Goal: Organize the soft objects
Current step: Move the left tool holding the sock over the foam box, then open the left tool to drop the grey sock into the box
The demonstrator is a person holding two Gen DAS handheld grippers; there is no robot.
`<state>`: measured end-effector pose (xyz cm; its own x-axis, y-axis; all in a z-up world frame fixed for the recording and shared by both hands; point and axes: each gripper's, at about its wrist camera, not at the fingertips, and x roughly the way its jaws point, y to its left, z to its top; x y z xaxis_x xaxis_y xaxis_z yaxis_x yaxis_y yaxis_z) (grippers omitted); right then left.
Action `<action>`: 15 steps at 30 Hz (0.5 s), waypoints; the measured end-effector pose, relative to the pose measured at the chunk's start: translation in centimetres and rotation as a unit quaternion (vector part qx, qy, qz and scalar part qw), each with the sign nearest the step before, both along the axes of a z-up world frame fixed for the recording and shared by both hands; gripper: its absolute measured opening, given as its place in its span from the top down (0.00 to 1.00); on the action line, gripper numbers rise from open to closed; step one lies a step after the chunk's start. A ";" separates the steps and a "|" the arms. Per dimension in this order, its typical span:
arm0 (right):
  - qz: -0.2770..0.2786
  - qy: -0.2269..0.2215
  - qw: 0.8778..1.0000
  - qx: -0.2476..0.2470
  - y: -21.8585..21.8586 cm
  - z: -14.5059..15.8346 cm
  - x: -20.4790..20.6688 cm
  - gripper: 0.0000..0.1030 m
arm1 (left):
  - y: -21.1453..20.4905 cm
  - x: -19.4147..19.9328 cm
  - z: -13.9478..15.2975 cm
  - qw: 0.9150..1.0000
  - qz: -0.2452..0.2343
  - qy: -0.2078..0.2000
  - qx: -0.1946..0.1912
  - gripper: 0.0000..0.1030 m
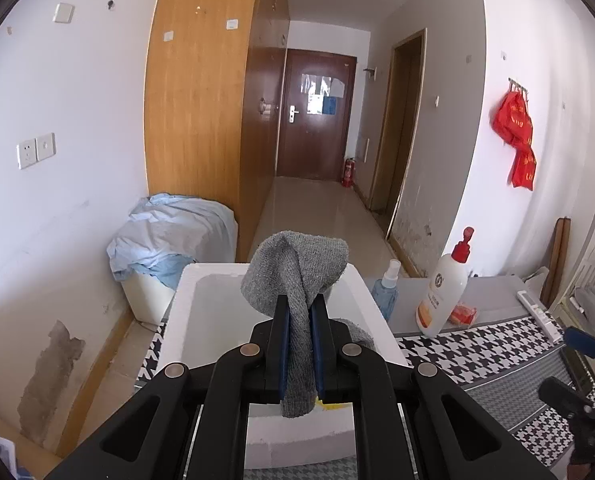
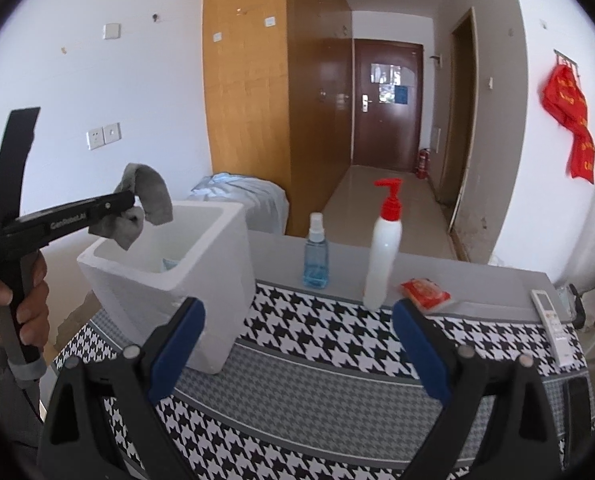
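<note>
We see the white foam box (image 2: pixel 169 276) open-topped at the table's left; a spray bottle (image 2: pixel 316 254) and pump bottle (image 2: pixel 383 256) stand right, the houndstooth cloth (image 2: pixel 337 344) before them bare.

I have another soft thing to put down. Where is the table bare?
Bare: the houndstooth cloth in front of the right gripper, between the white foam box and remote. Crowded: the far edge, with spray bottle, pump bottle, red packet.
</note>
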<state>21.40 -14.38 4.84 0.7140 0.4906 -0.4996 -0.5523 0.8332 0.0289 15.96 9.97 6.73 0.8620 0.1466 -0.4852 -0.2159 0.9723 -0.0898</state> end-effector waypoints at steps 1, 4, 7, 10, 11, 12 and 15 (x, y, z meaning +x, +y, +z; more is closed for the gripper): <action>-0.002 0.001 1.000 0.001 -0.3 -0.1 0.0 0.06 | 0.0 0.2 0.0 1.000 0.001 0.001 0.001 0.90; -0.008 0.000 1.000 -0.001 -1.0 0.0 -0.1 0.06 | 0.1 0.9 -0.5 1.000 0.008 0.010 0.002 0.90; -0.013 0.000 1.000 0.003 -1.7 0.0 -0.1 0.06 | 0.4 1.7 -1.2 1.000 0.013 0.027 -0.004 0.90; -0.015 0.001 1.000 0.007 -2.1 0.0 0.0 0.06 | 0.8 2.4 -1.8 0.999 0.016 0.038 -0.014 0.86; -0.016 0.002 1.000 0.008 -2.2 -0.1 0.0 0.06 | 0.8 2.6 -1.9 0.999 0.019 0.042 -0.011 0.78; -0.015 0.002 1.000 0.010 -2.3 -0.1 0.0 0.06 | 0.8 2.8 -2.0 0.999 0.022 0.046 -0.008 0.63; -0.015 0.003 1.000 0.011 -2.5 -0.2 -0.1 0.06 | 0.7 2.5 -1.9 0.999 0.028 0.039 0.000 0.28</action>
<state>21.34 -16.90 4.60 0.7255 0.4799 -0.4932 -0.5269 0.8484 0.0506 18.51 10.65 4.87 0.8120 0.1925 -0.5509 -0.2756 0.9586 -0.0713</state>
